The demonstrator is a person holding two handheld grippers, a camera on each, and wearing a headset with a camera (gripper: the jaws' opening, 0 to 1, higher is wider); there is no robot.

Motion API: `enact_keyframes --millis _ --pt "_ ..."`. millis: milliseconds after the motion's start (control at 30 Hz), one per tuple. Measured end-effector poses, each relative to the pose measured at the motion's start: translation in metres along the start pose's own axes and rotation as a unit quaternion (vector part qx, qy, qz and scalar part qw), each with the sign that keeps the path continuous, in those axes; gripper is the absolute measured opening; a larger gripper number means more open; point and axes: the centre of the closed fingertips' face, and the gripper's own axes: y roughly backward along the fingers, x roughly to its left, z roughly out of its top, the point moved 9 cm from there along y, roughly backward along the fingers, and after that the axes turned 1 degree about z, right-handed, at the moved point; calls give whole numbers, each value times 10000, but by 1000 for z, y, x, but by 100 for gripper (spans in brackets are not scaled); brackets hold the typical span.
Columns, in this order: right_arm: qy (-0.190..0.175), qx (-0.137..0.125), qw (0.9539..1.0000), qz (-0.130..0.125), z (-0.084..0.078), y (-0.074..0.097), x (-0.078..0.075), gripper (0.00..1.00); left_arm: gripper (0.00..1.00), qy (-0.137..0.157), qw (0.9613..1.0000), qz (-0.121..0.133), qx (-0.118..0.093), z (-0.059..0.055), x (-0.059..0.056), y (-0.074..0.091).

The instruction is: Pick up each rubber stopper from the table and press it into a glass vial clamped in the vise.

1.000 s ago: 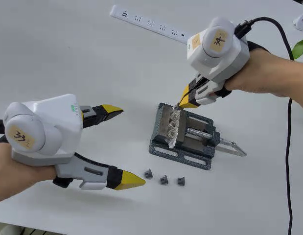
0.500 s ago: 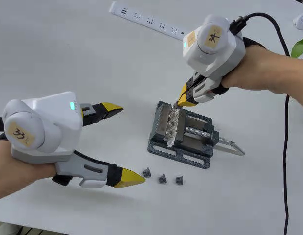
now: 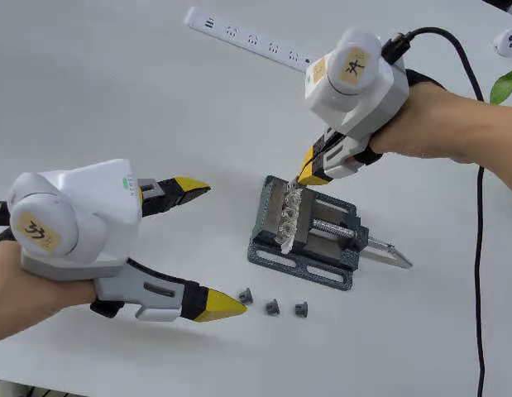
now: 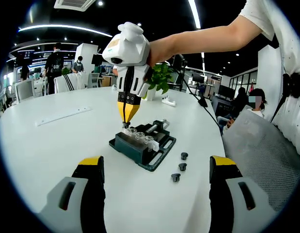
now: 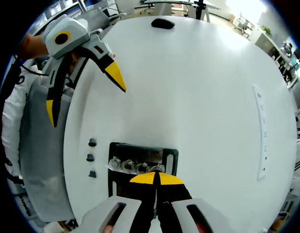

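Note:
A dark vise (image 3: 326, 256) clamps a row of glass vials (image 3: 287, 222). My right gripper (image 3: 303, 181) points down with its yellow tips shut at the mouth of the far-end vial (image 4: 127, 130). A small dark stopper seems pinched at the tips. In the right gripper view my right gripper (image 5: 157, 179) hangs directly over the vials (image 5: 134, 166). Three grey rubber stoppers (image 3: 272, 307) lie in a row on the table in front of the vise. My left gripper (image 3: 212, 246) is open and holds nothing, left of the vise, with its lower tip close to the nearest stopper (image 3: 245, 295).
A white power strip (image 3: 251, 38) lies at the back of the white table (image 3: 115, 91). The black cable (image 3: 479, 248) of the right gripper runs down the right side. The vise's handle (image 3: 388, 253) sticks out to the right. People and chairs are in the room beyond.
The right gripper's body has leaned slightly to the left while its tips stay at the far vial. The left gripper and the three stoppers have kept their places.

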Motion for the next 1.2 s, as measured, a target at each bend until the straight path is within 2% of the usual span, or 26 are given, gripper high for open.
enact_keyframes --millis 1200 --pt "-238 199 9995 57 3 -3 -4 0 88 -3 10000 7 -27 3 1 -1"
